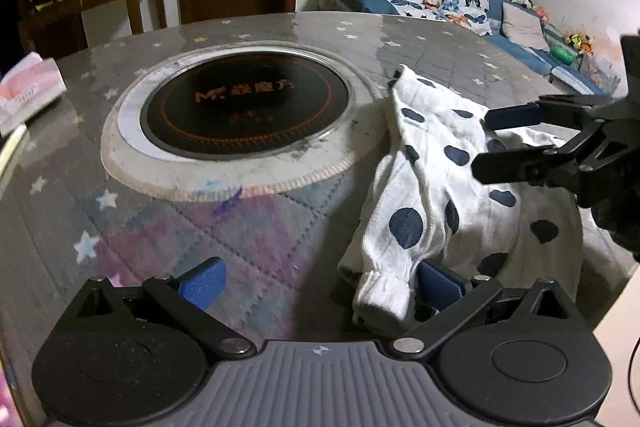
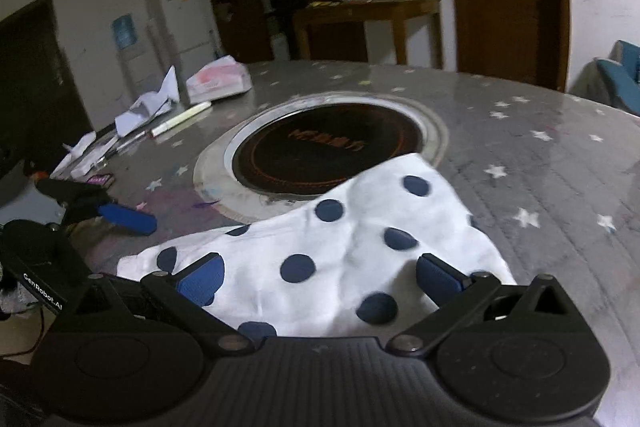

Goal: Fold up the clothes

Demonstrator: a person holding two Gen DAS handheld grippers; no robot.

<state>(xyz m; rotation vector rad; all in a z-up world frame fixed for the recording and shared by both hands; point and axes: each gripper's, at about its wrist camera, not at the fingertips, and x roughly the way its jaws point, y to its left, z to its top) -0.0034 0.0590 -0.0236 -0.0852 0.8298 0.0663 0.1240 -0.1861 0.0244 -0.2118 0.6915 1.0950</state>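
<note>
A white garment with dark blue dots [image 1: 432,183] lies bunched on the grey star-print table cover [image 1: 240,227], to the right of the round cooktop. My left gripper [image 1: 320,283] is open, just left of the garment's ribbed cuff [image 1: 380,291], which rests against its right finger. My right gripper [image 2: 320,279] is open, with the garment [image 2: 344,251] spread between and under its fingers. The right gripper also shows in the left wrist view [image 1: 496,143], over the garment. The left gripper shows in the right wrist view [image 2: 120,215].
A black round induction cooktop [image 1: 248,111] is set in the table's middle. A pink tissue pack [image 2: 218,77], papers [image 2: 148,107] and a pen [image 2: 180,119] lie at the far left. A blue sofa [image 1: 500,23], a wooden side table [image 2: 368,15] and a door stand beyond.
</note>
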